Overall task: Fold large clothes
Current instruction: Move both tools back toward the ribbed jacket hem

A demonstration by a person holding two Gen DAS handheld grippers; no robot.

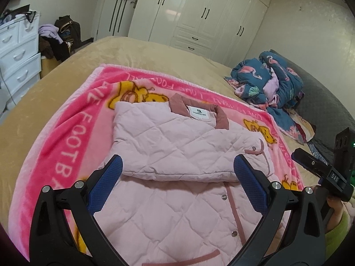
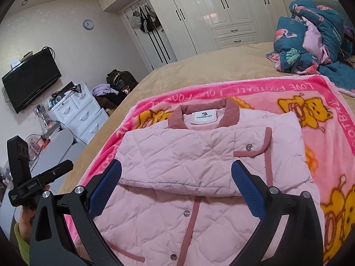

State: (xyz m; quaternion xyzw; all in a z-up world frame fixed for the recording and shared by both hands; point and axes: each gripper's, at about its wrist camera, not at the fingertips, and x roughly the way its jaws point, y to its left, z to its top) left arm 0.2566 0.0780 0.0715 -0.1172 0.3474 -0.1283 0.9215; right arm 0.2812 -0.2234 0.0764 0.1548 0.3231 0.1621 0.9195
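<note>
Bedroom, beige bed (image 1: pixel 155 51): pink quilted jacket (image 1: pixel 177 146) lay on the pink blanket (image 1: pixel 73 133), collar farthest from me, sleeves folded across. I held left tongs (image 1: pixel 177 166) and right tongs (image 2: pixel 176 170) spread, empty, above its near hem, equally close.

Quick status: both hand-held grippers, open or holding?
Left hand-held gripper: open, empty, above the pink jacket.
Right hand-held gripper: open, empty.
</note>
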